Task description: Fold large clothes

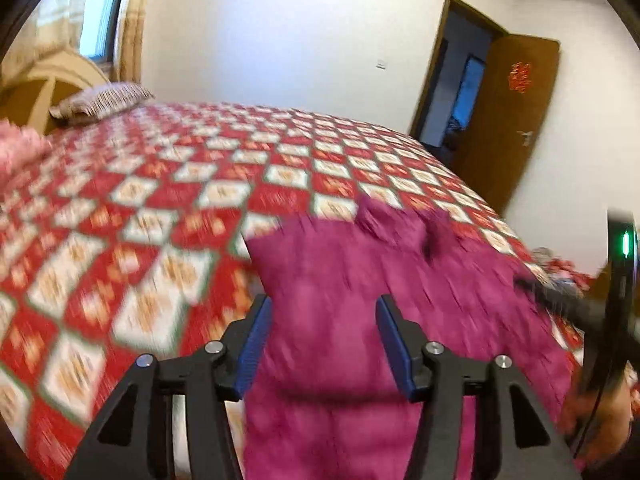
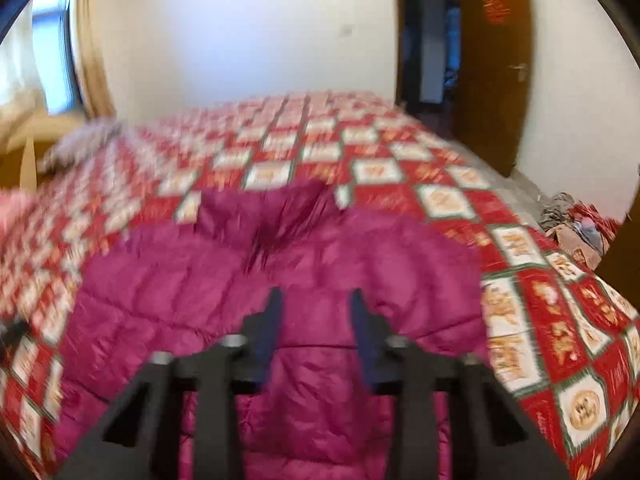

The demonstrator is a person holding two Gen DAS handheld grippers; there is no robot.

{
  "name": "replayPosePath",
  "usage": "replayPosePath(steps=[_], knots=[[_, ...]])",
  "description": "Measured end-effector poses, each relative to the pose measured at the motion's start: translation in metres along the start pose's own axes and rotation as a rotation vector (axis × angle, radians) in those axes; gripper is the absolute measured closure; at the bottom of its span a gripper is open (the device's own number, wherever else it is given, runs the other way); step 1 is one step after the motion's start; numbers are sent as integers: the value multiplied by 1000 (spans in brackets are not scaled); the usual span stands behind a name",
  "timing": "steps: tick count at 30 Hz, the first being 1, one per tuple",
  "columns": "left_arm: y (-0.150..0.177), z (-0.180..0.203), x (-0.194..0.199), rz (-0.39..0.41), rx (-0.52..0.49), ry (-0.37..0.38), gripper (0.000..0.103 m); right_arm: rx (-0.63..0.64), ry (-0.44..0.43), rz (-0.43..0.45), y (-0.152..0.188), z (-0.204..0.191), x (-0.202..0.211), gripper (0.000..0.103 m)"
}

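A magenta puffer jacket (image 1: 340, 272) lies spread on the bed, its collar (image 2: 264, 208) pointing toward the far side. My left gripper (image 1: 326, 320) hovers over the jacket's left part with its blue pads wide apart. The puffy fabric shows behind and below them, and blur hides any contact. My right gripper (image 2: 316, 312) is above the middle of the jacket (image 2: 200, 280), its fingers a narrow gap apart with nothing between them. A black gripper body with a green light (image 1: 624, 244) shows at the right edge of the left wrist view.
The bed has a red and white checked cover (image 1: 160, 200). A pillow (image 1: 100, 100) lies by the headboard and pink fabric (image 1: 20, 148) sits at the left edge. A brown door (image 2: 496, 80) stands open at the back right. A pile of things (image 2: 576, 224) is on the floor beside the bed.
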State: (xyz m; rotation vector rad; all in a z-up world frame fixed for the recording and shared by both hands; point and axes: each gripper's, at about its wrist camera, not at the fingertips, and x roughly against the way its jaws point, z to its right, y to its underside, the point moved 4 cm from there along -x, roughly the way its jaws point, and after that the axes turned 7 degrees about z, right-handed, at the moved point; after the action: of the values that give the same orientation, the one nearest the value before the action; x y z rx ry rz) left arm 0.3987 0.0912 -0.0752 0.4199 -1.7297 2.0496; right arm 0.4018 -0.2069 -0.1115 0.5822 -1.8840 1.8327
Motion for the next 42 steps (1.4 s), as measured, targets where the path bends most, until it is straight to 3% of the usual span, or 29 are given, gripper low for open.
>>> replayPosePath(steps=[3, 6, 9, 12, 14, 23, 27, 28, 29, 31, 37, 42], knots=[[-24, -7, -35, 2, -16, -83, 46, 36, 27, -80, 24, 1, -22, 78], [-21, -18, -70, -47, -4, -168, 46, 79, 69, -111, 47, 16, -27, 78], [1, -19, -94, -104, 53, -208, 46, 86, 79, -109, 57, 27, -25, 78], [35, -15, -117, -176, 24, -254, 46, 124, 98, -96, 61, 23, -25, 78], [54, -15, -126, -191, 7, -256, 45, 144, 104, -88, 62, 20, -26, 78], [54, -14, -127, -184, -10, -280, 42, 22, 14, -82, 58, 37, -28, 77], [54, -19, -120, -160, 49, -237, 41, -100, -25, -102, 30, 43, -25, 74], [53, -21, -118, -150, 62, -234, 41, -139, -36, -98, 17, 45, -27, 67], [52, -22, -117, -142, 71, -237, 41, -186, -50, -96, -2, 46, -32, 47], [50, -22, -112, -123, 73, -260, 38, -225, -58, -112, -25, 44, -48, 25], [49, -15, -112, -114, 20, -317, 35, -335, -61, -163, -84, 35, -116, 25], [50, -16, -115, -123, 13, -312, 35, -435, -102, -295, -92, 25, -167, 25]])
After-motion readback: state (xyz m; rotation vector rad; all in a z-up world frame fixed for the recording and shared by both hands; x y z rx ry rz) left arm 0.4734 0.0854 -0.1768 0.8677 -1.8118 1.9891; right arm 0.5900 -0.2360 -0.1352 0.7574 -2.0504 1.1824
